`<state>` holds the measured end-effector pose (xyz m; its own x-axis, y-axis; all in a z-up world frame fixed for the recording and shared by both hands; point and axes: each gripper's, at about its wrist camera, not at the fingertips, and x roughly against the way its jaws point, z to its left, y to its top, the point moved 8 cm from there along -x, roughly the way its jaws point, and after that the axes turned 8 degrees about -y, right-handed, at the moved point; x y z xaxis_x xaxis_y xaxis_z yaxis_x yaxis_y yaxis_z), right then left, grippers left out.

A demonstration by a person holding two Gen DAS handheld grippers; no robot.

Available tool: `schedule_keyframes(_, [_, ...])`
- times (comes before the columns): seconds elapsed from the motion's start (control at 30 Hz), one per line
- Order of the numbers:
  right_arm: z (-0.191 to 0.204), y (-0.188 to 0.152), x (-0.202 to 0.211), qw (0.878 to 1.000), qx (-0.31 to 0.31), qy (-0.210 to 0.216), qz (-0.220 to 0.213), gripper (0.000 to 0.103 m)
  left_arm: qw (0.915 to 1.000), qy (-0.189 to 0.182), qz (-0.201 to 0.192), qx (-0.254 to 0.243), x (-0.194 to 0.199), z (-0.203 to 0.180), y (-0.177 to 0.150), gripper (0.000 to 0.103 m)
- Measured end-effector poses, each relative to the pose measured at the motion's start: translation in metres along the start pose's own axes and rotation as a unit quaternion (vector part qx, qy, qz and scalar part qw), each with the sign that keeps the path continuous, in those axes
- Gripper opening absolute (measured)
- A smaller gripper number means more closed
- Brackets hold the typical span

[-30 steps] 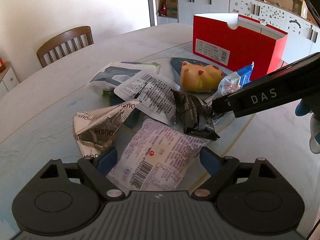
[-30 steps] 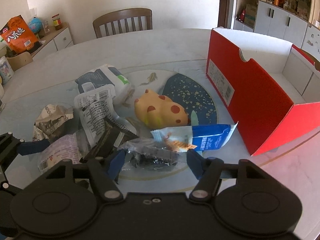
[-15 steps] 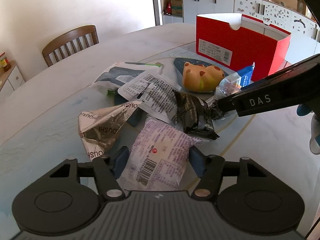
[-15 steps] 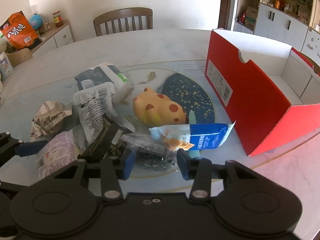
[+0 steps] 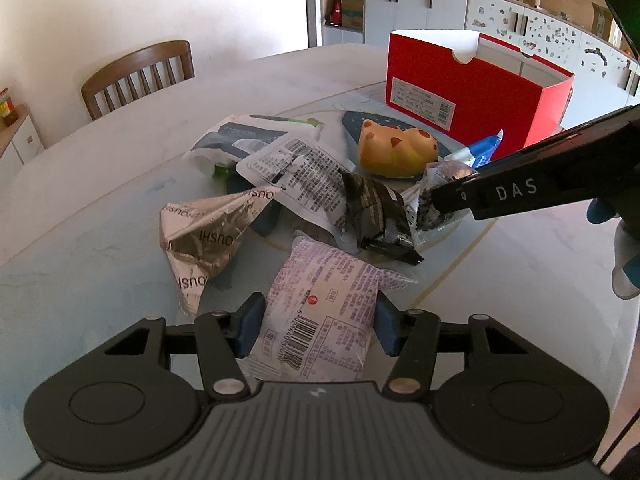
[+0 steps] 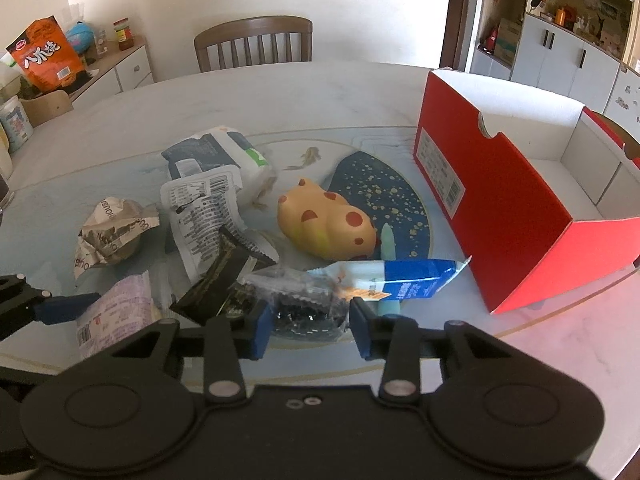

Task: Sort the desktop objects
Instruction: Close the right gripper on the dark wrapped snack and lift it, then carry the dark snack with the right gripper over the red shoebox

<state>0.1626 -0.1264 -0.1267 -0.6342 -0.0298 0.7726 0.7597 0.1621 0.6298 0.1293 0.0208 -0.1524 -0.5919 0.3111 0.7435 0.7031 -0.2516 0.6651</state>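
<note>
A pile of wrappers lies on the table. My left gripper [image 5: 318,330] is shut on a pale purple snack packet [image 5: 320,316], which also shows in the right wrist view [image 6: 116,316]. My right gripper [image 6: 308,328] is shut on a clear packet with dark contents [image 6: 304,308], seen in the left wrist view [image 5: 434,200] too. Around them lie a black wrapper [image 5: 376,216], a crumpled silver wrapper [image 5: 204,240], a white printed wrapper [image 5: 296,168], a blue and white packet [image 6: 404,280] and a yellow spotted toy [image 6: 324,224]. An open, empty red box [image 6: 504,208] stands at the right.
A grey and white pouch [image 6: 212,156] lies behind the pile. A dark blue speckled patch [image 6: 376,188] shows on the table under the toy. A wooden chair [image 6: 252,40] stands at the far edge. A sideboard with snack bags [image 6: 44,56] is at the far left.
Both grippers have closed: the left on the purple packet, the right on the clear dark packet. Both have also drawn back a little from the pile.
</note>
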Motion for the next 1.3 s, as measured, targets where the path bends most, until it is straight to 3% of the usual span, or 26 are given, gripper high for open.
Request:
schedule_keyframes(0.8, [-0.004, 0.009, 0.057, 1.0, -0.018, 0.01, -0.023, 0.036, 0.9994, -0.009, -0.018, 0.028, 0.049, 0.008, 0.012, 0.055])
schedule_keyframes(1.3, [-0.044, 0.035, 0.083, 0.998, 0.007, 0.049, -0.048, 0.036, 0.9967, 0.037, -0.033, 0.064, 0.068, -0.013, 0.048, 0.055])
